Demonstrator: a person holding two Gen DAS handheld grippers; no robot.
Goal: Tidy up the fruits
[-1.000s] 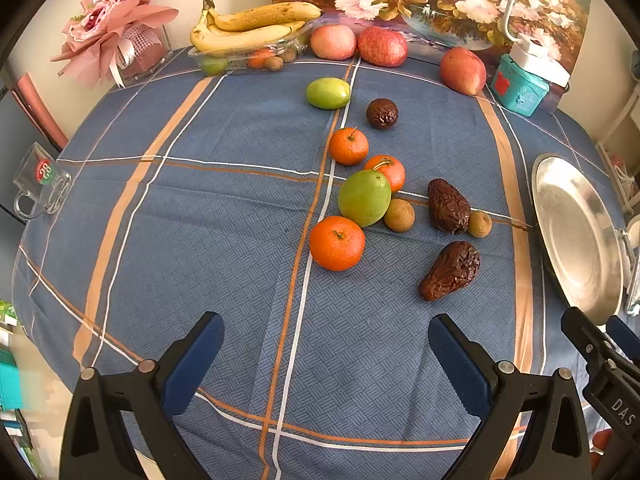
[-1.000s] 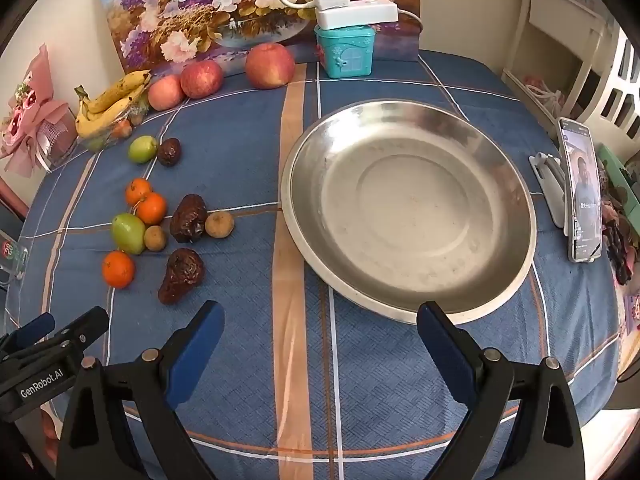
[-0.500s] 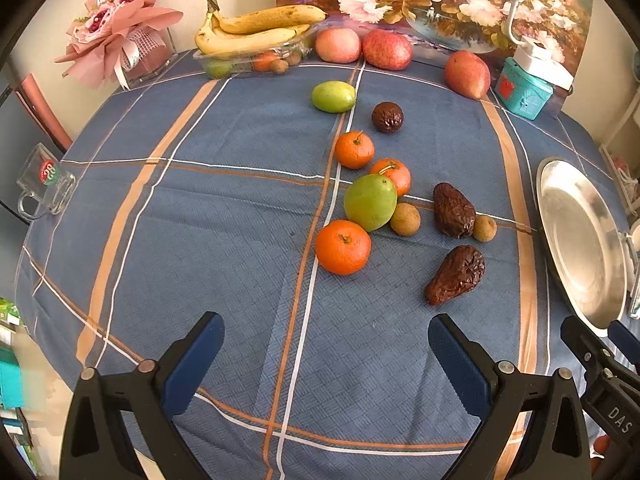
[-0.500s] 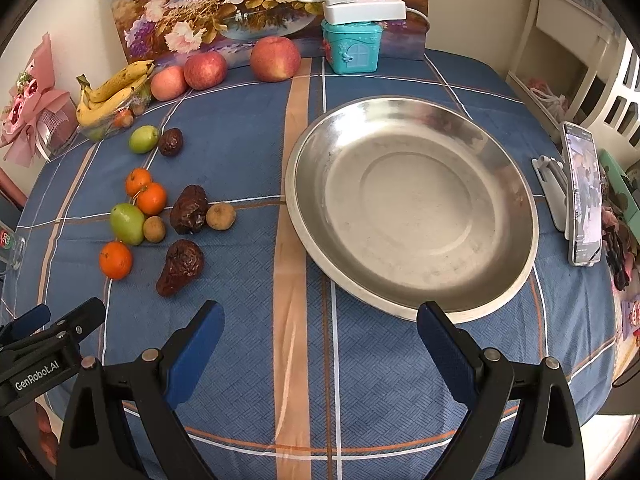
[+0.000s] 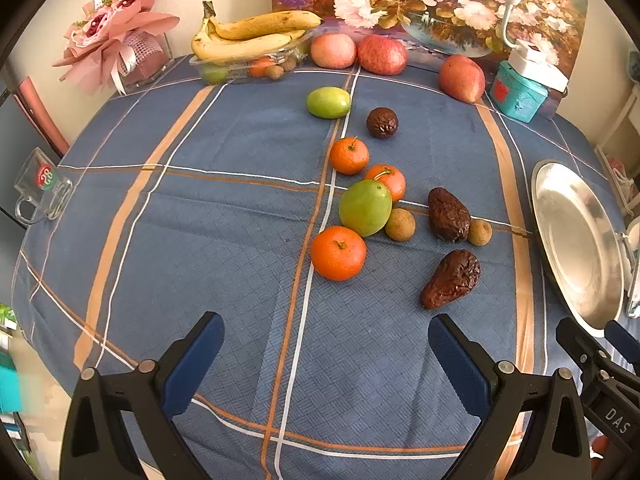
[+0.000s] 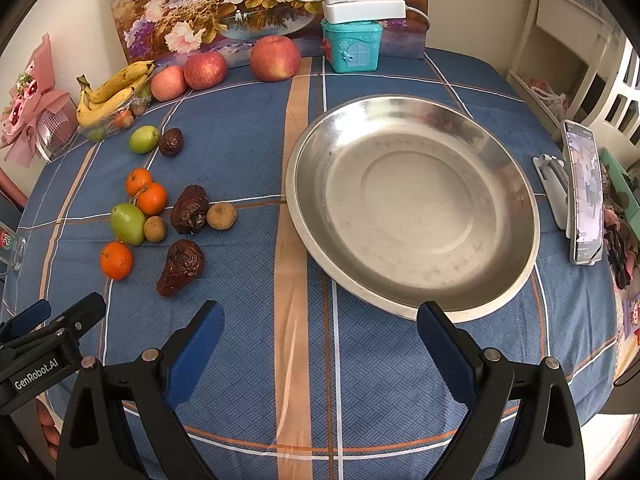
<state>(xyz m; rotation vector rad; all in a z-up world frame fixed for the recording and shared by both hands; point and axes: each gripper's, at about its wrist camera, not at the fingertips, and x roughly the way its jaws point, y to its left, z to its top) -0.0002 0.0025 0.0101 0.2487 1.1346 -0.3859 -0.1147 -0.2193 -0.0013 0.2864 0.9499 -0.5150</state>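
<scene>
Loose fruit lies on the blue checked tablecloth: a near orange (image 5: 338, 253), a green mango (image 5: 365, 208), two more oranges (image 5: 349, 155), two small brown fruits (image 5: 400, 224), two wrinkled dark avocados (image 5: 452, 278), a dark passion fruit (image 5: 382, 122) and a green fruit (image 5: 328, 102). A large steel plate (image 6: 412, 204) sits bare to their right. My left gripper (image 5: 326, 346) hangs open over the cloth, short of the near orange. My right gripper (image 6: 318, 338) is open at the plate's near rim. Nothing sits between either pair of fingers.
At the back stand three apples (image 5: 382, 55), a clear tray with bananas (image 5: 248, 40), a pink bouquet (image 5: 116, 44), a teal box (image 6: 352, 46) and a flower painting. A phone on a stand (image 6: 582, 196) is right of the plate. A glass mug (image 5: 40, 192) sits at the left edge.
Both views have shifted slightly forward and down toward the table; the fruit and plate sit a little lower in frame. Both grippers stay open.
</scene>
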